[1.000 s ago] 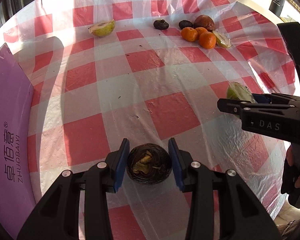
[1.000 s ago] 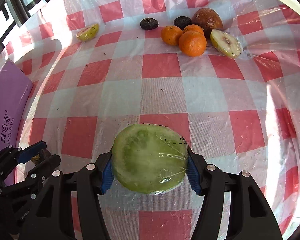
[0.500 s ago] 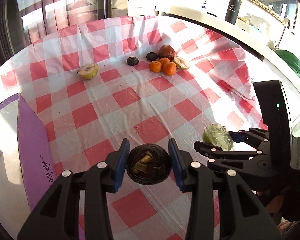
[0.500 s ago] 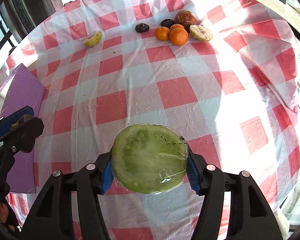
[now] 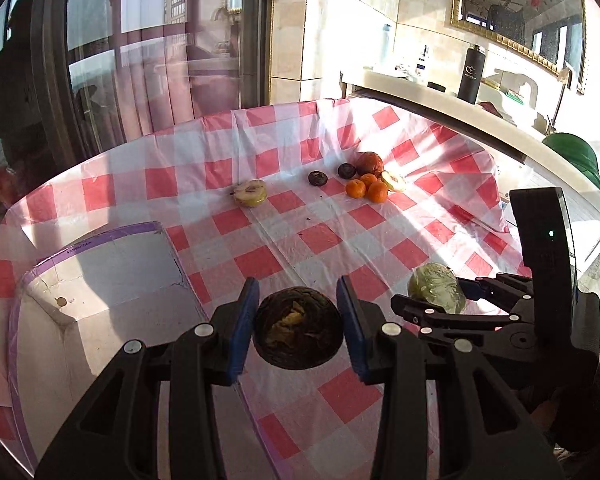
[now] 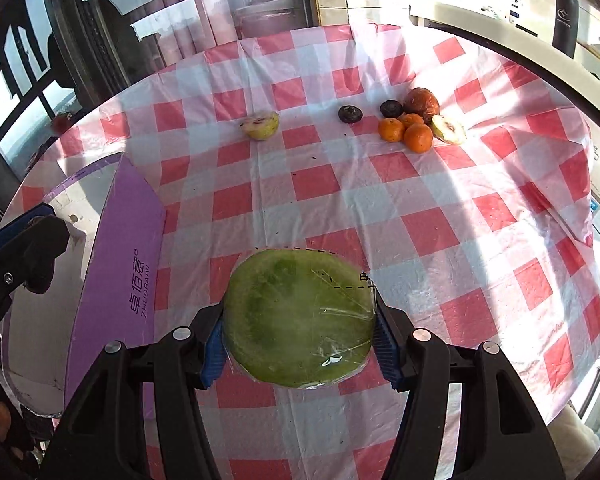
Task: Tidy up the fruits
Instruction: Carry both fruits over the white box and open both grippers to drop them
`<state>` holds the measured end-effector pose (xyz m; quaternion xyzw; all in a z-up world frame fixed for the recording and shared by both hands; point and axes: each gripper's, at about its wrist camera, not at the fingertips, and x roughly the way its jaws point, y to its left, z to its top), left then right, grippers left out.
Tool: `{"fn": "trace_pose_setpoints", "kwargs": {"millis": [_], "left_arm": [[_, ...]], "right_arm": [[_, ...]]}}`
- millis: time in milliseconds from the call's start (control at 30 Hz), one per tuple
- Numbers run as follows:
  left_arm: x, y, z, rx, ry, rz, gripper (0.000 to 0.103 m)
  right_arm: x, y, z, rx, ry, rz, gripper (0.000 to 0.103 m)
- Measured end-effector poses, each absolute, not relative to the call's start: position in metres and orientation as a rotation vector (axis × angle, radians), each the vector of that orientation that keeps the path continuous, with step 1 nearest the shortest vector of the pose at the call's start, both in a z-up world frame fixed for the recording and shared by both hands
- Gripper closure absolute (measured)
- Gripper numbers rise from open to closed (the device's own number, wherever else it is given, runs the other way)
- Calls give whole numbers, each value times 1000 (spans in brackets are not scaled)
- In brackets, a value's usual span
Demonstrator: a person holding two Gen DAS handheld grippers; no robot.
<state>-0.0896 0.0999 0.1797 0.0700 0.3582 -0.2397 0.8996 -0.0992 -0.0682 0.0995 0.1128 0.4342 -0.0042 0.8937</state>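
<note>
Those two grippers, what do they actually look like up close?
Both the left gripper and the right gripper are black, angular plastic frames with cut-out openings and silver round screw heads. Their fingers carry blue ribbed pads. No cables or sleeves show.

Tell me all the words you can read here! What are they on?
"卓佰意" and "ZHUOBAIYI": on the purple box side.
White logo on the black bottle: too small to read.
Print along the box's purple rim: too small.
Black mark on the green fruit's wrap: unreadable.
</note>
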Motion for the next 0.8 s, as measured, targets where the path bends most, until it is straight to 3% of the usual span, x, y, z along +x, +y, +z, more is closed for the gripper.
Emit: {"fn": "trace_pose_setpoints", "kwargs": {"millis": [367, 667, 800], "left_arm": [[-86, 205, 166, 115, 823, -300, 63], [-63, 280, 111, 69, 1021, -46, 63], [-62, 288, 90, 85, 1087, -11, 63]], "right_arm": [[-85, 50, 163, 48, 818, 252, 44], [-81, 159, 113, -390, 975, 481, 44], [-75, 176, 83, -438, 1092, 505, 44]]}}
